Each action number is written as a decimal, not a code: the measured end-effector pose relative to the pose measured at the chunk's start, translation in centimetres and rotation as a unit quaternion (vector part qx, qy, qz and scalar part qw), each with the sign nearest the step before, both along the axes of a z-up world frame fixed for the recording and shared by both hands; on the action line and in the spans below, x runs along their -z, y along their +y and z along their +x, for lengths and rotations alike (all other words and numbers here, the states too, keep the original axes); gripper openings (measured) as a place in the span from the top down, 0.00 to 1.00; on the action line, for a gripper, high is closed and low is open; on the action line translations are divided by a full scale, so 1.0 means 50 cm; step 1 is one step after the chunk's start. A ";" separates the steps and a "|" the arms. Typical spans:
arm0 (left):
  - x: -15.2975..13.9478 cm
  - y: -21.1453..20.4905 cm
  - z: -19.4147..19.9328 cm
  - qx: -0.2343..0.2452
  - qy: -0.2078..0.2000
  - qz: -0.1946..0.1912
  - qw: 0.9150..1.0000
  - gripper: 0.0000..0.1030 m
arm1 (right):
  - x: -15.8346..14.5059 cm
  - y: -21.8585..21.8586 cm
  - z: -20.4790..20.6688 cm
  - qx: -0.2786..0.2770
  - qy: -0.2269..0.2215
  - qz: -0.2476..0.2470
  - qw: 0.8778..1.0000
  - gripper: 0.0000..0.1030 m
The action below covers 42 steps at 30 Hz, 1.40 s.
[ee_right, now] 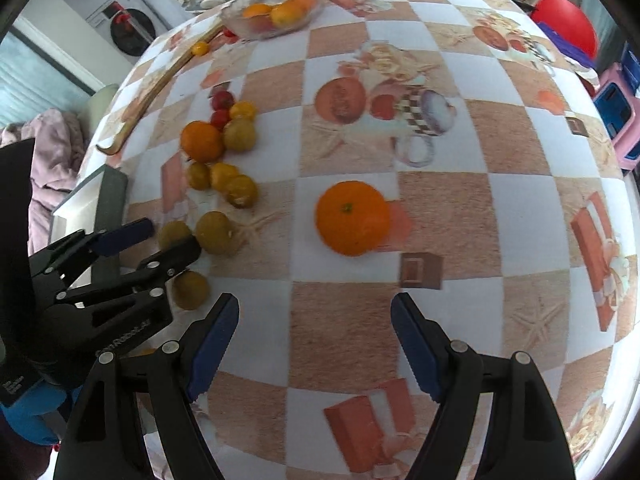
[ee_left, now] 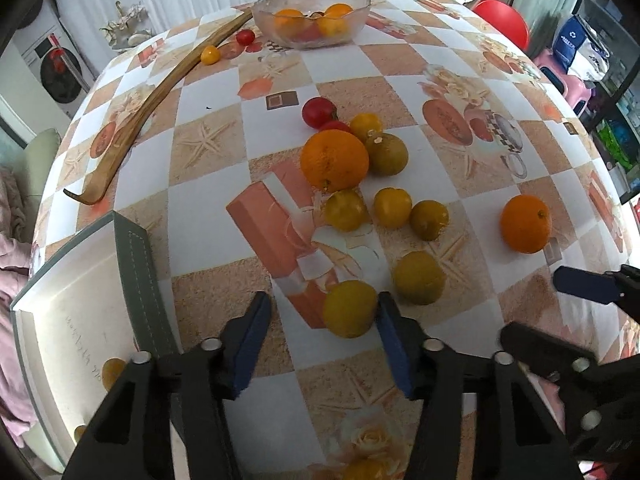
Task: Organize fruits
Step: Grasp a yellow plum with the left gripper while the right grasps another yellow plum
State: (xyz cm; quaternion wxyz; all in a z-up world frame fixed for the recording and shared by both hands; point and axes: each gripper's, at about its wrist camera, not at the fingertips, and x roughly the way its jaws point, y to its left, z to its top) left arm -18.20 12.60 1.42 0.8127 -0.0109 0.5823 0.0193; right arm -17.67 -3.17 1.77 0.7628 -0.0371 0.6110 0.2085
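A small yellow fruit (ee_left: pixel 349 309) lay on the checked tablecloth (ee_left: pixel 400 80) between the blue pads of the left gripper (ee_left: pixel 322 314); its right side touched the right pad (ee_left: pixel 390 330), while a clear gap separated it from the left pad (ee_left: pixel 256 328), so the jaws stood part-open around it, not clamped. Just beside it, up and to the right, sat another yellow-green fruit (ee_left: pixel 419 277). Further up the cloth lay a row of three more yellow fruits (ee_left: pixel 390 207), then a large orange (ee_left: pixel 334 160) touching a greenish fruit (ee_left: pixel 387 154), with red tomatoes (ee_left: pixel 319 111) behind them. A lone orange (ee_right: pixel 352 218) rested well apart from that cluster, ahead of the right gripper (ee_right: pixel 314 320), whose jaws stood wide with only bare cloth between them. At the far edge of the table a glass bowl (ee_left: pixel 310 20) held oranges and a red fruit; near it lay a small red tomato (ee_left: pixel 245 37) and a small yellow one (ee_left: pixel 210 55), beside a long curved wooden stick (ee_left: pixel 160 96). A white box with a grey rim (ee_left: pixel 132 264) stood to the left of the left gripper, and a yellow fruit (ee_left: pixel 112 372) showed inside it.
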 end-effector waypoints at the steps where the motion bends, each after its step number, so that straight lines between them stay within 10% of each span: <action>1: -0.001 -0.001 0.000 0.003 -0.001 0.000 1.000 0.59 | 0.002 0.006 0.000 -0.002 0.000 0.002 1.000 0.21; 5: -0.005 0.001 0.002 0.005 -0.005 -0.004 1.000 0.74 | 0.004 0.025 0.002 -0.011 -0.004 0.006 1.000 0.21; 21: -0.002 0.047 -0.016 -0.026 -0.011 -0.014 1.000 0.74 | 0.002 0.086 0.069 -0.034 -0.027 0.018 0.999 0.28; 29: -0.001 0.051 -0.019 -0.032 -0.014 -0.015 0.999 0.74 | 0.005 0.109 0.048 -0.048 -0.012 0.013 0.999 0.44; 34: -0.001 0.050 -0.021 -0.033 -0.016 -0.015 0.999 0.74 | 0.010 0.133 0.045 -0.055 -0.003 0.009 0.998 0.72; 42: -0.019 0.081 -0.038 -0.064 -0.025 -0.061 0.996 0.74 | -0.011 0.111 0.036 -0.049 0.004 0.032 0.998 0.72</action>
